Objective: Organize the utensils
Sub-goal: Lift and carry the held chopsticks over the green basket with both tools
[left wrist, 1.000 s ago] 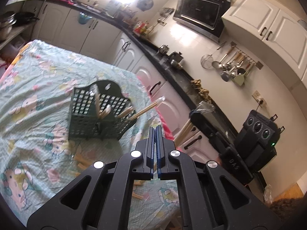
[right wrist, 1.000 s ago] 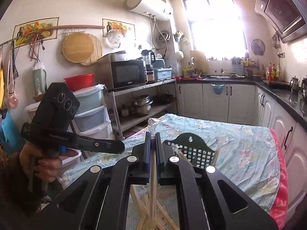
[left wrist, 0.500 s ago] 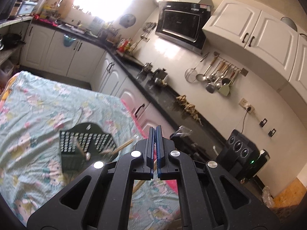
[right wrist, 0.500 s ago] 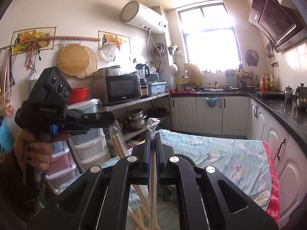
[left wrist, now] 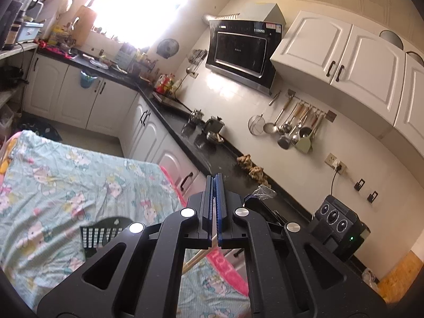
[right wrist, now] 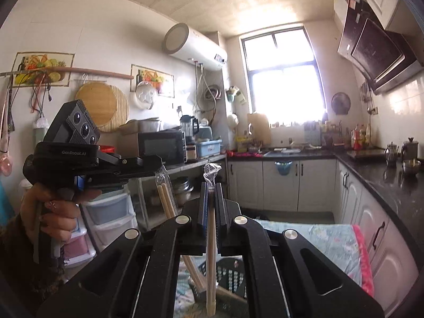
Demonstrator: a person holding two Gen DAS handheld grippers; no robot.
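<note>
My right gripper (right wrist: 211, 186) is shut on a plastic-wrapped pair of wooden chopsticks (right wrist: 210, 251) that hangs down between its fingers. My left gripper (left wrist: 215, 179) is shut on another wrapped pair of chopsticks (right wrist: 165, 198); in the right wrist view this gripper (right wrist: 155, 162) is at the left, held high in a hand. The dark green utensil basket (left wrist: 102, 232) stands on the table far below both grippers, mostly hidden behind them; it also shows in the right wrist view (right wrist: 230, 273).
The table has a light blue patterned cloth (left wrist: 61, 175) with a pink edge (right wrist: 361, 251). A black counter (left wrist: 212, 153) with kettles runs along the wall on the right. Shelves with a microwave (right wrist: 161, 145) stand at the left.
Both grippers have risen well above the table, each carrying its chopsticks. The basket has dropped low in both views and the left gripper now sits higher beside the right one.
</note>
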